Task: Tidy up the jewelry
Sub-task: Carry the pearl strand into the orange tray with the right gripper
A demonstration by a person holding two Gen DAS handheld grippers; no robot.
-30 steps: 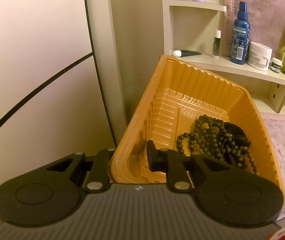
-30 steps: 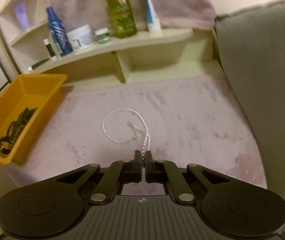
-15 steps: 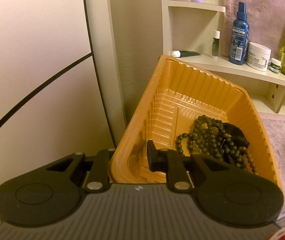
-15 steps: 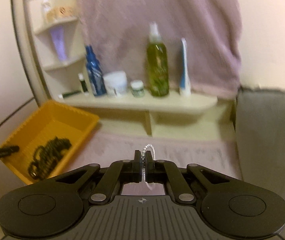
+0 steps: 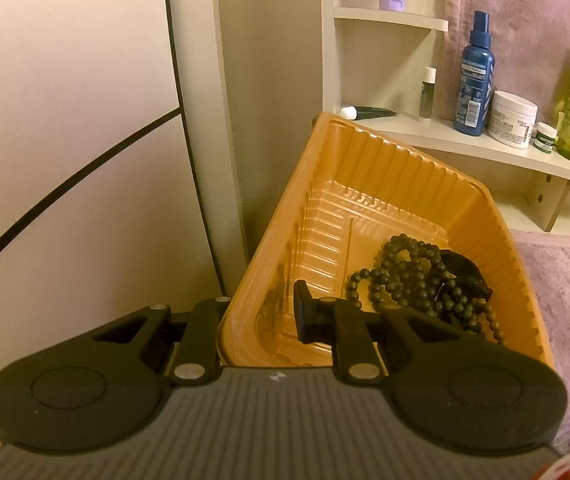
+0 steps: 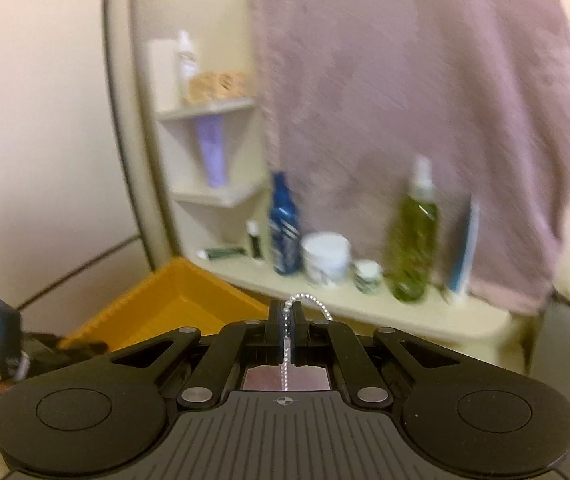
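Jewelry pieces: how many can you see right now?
2: dark bead strand in the orange tray; white bead chain pinched in the right gripper. Others may be hidden underneath.

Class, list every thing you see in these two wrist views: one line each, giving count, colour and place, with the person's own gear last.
tray: one, orange, tilted, rim clamped in the left gripper
dark bead necklace: one, dark green, heaped in the tray
pearl chain: one, white, pinched in the right gripper
spray bottle: one, blue, on the shelf
jar: one, white, beside the blue bottle
small jar: one, white with green label, on the shelf
oil bottle: one, green, on the shelf
tube: one, lilac, upper shelf
towel: one, mauve, hanging behind the shelf
left hand-held gripper: one, black, shut on the tray
right hand-held gripper: one, black, shut on the pearl chain
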